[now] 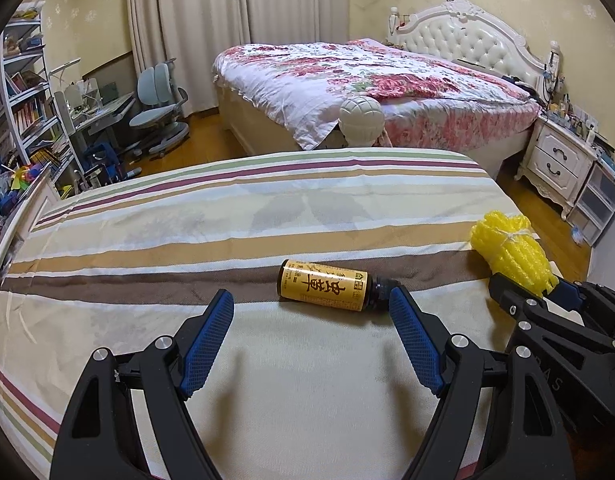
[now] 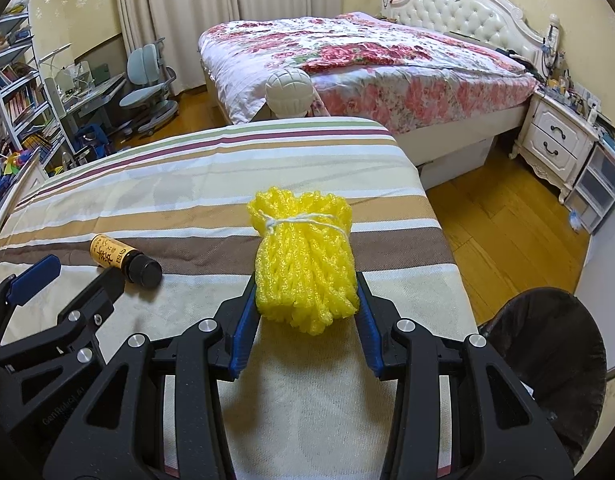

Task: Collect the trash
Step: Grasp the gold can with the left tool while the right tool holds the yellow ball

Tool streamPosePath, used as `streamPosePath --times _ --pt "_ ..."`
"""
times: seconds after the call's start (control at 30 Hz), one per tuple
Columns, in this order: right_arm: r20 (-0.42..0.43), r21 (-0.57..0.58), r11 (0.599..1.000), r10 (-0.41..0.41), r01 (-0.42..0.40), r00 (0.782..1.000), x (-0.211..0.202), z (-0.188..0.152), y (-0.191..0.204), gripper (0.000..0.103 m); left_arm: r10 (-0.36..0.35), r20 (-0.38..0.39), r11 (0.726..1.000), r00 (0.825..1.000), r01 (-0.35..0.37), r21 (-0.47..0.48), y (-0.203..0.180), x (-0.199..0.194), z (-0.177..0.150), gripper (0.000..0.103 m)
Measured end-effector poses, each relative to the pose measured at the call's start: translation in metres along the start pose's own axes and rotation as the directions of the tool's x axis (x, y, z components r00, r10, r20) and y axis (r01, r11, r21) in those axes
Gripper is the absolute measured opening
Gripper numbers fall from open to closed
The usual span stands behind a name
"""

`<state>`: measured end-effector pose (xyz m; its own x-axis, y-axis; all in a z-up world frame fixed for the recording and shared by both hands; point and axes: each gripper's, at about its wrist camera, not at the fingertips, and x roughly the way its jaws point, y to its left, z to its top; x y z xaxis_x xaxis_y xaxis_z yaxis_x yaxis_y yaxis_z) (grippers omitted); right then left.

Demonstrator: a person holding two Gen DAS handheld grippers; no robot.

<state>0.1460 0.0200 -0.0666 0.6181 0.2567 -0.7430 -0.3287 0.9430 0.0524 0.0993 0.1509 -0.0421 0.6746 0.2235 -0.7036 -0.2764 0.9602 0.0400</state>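
Nearest the lens in the left wrist view, the left gripper (image 1: 309, 304) hangs over the striped bed (image 1: 147, 240) with its jaws wide and nothing between them. Just beyond its blue pads, a small brown bottle (image 1: 325, 285) with a yellow label lies on its side on the brown stripe, its black cap pointing toward the bed's right edge and sitting just beside the right pad. Further right, the right gripper (image 2: 305, 308) has its jaws drawn narrow around a bundle of yellow foam netting (image 2: 305, 256), tied near its far end with white string (image 2: 303, 220); both pads press against the bundle's sides near the bed's right edge. Off that edge, at the near right corner, a black-lined bin (image 2: 547, 352) stands on the wooden floor (image 2: 487, 232).
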Motion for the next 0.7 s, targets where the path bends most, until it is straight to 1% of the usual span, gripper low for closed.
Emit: streamPosePath --times 0.17,0.3,0.53,0.6,0.7 --pt "0.0 -0.004 1.0 -0.001 0.001 1.0 0.0 0.0 -0.001 0.043 0.024 -0.007 1.0 1.0 -0.024 -0.009 0.001 0.009 0.011 0.079" --pt "-0.001 -0.003 1.0 -0.001 0.001 1.0 0.0 -0.001 -0.001 0.043 0.029 -0.04 0.999 0.999 -0.03 -0.013 0.001 0.019 0.015 0.079" --pt "0.004 -0.013 1.0 -0.01 0.01 1.0 0.0 -0.002 0.001 0.043 0.022 -0.04 1.0 0.999 -0.022 -0.002 0.005 0.015 0.009 0.081" --pt "0.004 -0.019 1.0 -0.015 0.015 1.0 -0.001 -0.002 0.002 0.043 0.016 -0.054 1.0 0.998 -0.017 -0.009 0.005 0.017 0.012 0.081" --pt "0.005 -0.019 1.0 -0.018 0.018 1.0 -0.001 -0.003 0.002 0.043 0.017 -0.055 1.0 0.998 -0.017 -0.006 0.001 0.022 0.018 0.081"
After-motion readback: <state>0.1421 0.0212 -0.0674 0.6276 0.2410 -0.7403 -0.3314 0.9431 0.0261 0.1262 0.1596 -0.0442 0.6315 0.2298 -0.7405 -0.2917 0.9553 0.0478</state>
